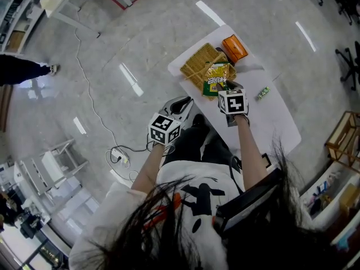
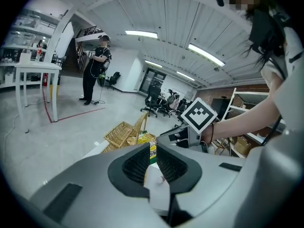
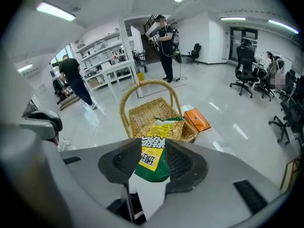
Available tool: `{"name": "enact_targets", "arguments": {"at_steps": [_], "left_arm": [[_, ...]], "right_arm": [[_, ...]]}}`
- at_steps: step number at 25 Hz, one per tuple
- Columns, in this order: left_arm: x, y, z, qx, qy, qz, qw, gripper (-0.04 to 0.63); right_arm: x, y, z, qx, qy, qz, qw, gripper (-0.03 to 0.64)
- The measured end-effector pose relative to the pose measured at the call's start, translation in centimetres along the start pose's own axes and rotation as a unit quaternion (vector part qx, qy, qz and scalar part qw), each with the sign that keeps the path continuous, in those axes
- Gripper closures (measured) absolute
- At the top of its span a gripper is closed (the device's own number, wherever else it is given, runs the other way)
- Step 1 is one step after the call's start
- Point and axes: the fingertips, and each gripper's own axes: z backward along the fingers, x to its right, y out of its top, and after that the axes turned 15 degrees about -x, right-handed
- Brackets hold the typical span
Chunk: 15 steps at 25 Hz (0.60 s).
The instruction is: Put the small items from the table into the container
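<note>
A yellow-and-green snack bag [image 1: 215, 79] leans against the near rim of the wicker basket [image 1: 199, 66] on the white table [image 1: 264, 122]. My right gripper [image 1: 228, 87] sits just behind the bag. In the right gripper view the bag [image 3: 154, 151] lies between the jaws of the right gripper [image 3: 152, 163], which stand open around it, and the basket [image 3: 152, 110] rises beyond. An orange packet [image 1: 234, 48] lies behind the basket. A small green item [image 1: 262, 93] rests on the table to the right. My left gripper [image 1: 179, 107] hovers off the table's near-left edge, jaws a little apart and empty.
People stand on the floor beyond the table [image 3: 167, 37] [image 3: 73, 77]. Office chairs [image 3: 244, 68] stand at the right. A cable [image 1: 95, 111] trails across the floor at the left. A wooden crate [image 1: 343, 136] stands to the table's right.
</note>
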Motion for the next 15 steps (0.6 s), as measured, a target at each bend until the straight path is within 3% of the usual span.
{"name": "enact_targets", "arguments": {"at_steps": [7, 11, 15], "left_arm": [[1.9, 0.8, -0.1, 0.012, -0.004, -0.01, 0.9999, 0.557], [3.5, 1.1, 0.0, 0.017, -0.004, -0.016, 0.9997, 0.557], [5.5, 1.4, 0.0, 0.023, -0.003, -0.021, 0.9995, 0.558]], "right_arm": [[-0.5, -0.2, 4.5, 0.069, 0.043, -0.053, 0.995, 0.466], [-0.1, -1.7, 6.8, 0.1, 0.054, -0.087, 0.99, 0.546], [0.5, -3.7, 9.1, 0.116, 0.063, -0.101, 0.986, 0.565]]}}
